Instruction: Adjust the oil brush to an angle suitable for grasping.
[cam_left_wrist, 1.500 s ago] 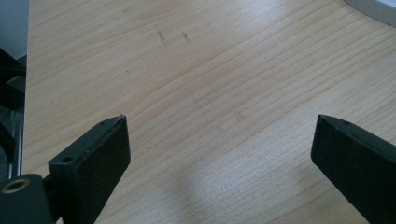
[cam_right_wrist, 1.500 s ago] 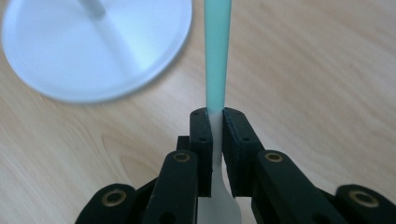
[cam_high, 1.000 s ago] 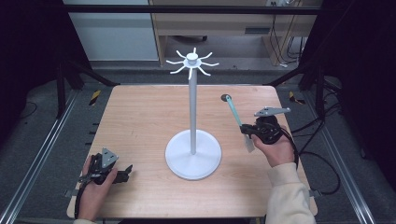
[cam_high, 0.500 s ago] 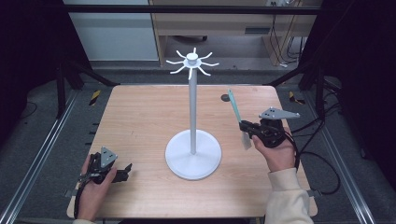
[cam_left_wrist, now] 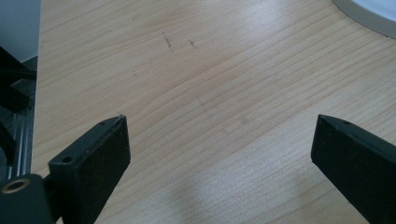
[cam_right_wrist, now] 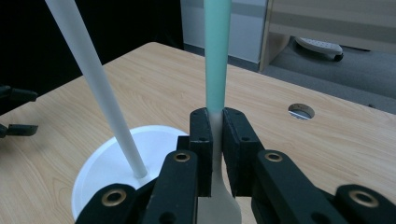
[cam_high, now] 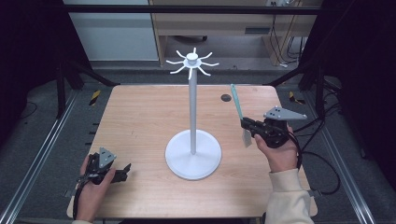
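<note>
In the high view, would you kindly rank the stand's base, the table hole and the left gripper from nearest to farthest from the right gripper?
1. Table hole, beyond the right gripper.
2. Stand's base, table centre; close to the hole's distance.
3. Left gripper, near left corner.

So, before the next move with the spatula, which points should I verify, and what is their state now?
1. Right gripper shut on the spatula: ok.
2. Spatula lifted off the table, green handle up: ok.
3. Spatula apart from the stand pole: ok.
4. Hooks on top of the stand free: ok.
5. Hanging hole at the handle end: cannot tell.
6. Left gripper open, low at the table's near left, away from the stand: ok.
</note>
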{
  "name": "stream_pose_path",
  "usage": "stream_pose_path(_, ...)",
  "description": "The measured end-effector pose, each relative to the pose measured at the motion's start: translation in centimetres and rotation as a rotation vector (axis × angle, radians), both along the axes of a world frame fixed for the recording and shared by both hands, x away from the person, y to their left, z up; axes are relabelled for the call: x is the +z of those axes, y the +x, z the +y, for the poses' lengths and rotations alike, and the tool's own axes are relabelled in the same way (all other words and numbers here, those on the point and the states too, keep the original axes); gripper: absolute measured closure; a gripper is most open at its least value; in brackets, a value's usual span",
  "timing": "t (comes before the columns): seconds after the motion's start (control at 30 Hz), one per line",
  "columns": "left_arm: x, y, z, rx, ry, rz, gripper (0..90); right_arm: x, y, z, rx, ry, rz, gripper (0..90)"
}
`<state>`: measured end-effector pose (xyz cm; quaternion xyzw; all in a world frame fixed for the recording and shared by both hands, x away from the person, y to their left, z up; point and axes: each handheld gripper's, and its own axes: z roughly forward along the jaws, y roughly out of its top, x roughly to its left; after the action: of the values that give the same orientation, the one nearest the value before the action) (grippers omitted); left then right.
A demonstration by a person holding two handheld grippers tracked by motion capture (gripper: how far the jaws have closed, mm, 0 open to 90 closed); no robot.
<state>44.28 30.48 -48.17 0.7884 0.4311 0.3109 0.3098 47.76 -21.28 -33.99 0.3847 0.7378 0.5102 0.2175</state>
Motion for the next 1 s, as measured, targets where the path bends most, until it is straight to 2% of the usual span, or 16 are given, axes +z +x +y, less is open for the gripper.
stream_pose_path(0.4, 0.2, 0.1, -0.3, -0.01, 0.003, -0.007, 4.2, 0.5, -0.8, 0.1, 0.015, 0.024, -0.028, 82.9)
stream_pose_path(0.73, 0.3, -0.1, -0.6, -0.019, 0.01, -0.008, 4.2, 2.0, -2.1, 0.2, 0.032, 0.058, -0.083, 82.9)
stream_pose_path(1.0, 0.2, -0.2, -0.9, -0.027, 0.019, -0.005, 4.1, 2.5, -2.8, 0.4, 0.046, 0.067, -0.099, 82.9)
